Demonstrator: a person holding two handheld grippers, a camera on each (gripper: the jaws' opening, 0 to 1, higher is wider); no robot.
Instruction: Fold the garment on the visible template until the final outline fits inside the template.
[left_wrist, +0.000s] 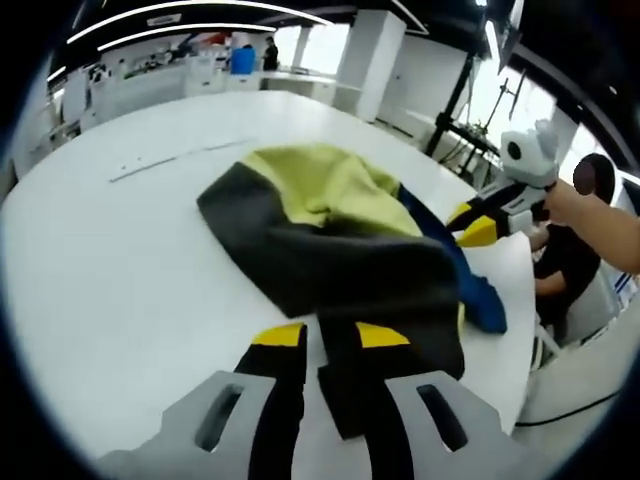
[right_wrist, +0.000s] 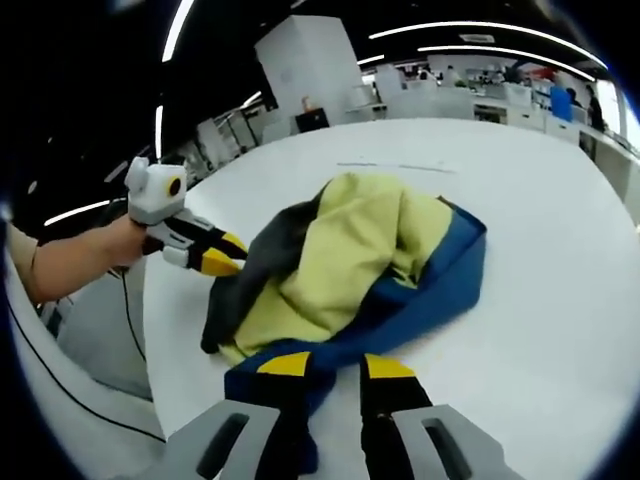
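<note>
Rising from the bottom of the left gripper view, the left gripper (left_wrist: 330, 345) has its yellow-tipped jaws set on either side of a dark grey flap of the garment (left_wrist: 340, 235), and the cloth runs down between them, so the jaws appear clamped on that edge. In the right gripper view the right gripper (right_wrist: 335, 368) stands the same way, its jaws pinching the blue hem of the garment (right_wrist: 350, 265), which hangs down past the left jaw. Outward from both tools the garment lies crumpled in a loose heap on the white table (left_wrist: 110, 270), yellow-green on top, dark grey along one side and blue along the other. The right gripper (left_wrist: 478, 225) comes into the left gripper view from the right edge, held by a person's hand (left_wrist: 565, 200), its yellow tips against the blue side of the heap. Likewise the left gripper (right_wrist: 215, 255) enters the right gripper view from the left, held by a hand (right_wrist: 125, 240), its tips at the dark grey side. On the table (right_wrist: 560, 250) beyond the heap a thin faint line (left_wrist: 170, 160) shows on the white surface. Far behind stand white pillars (left_wrist: 370, 60), desks and ceiling light strips.
</note>
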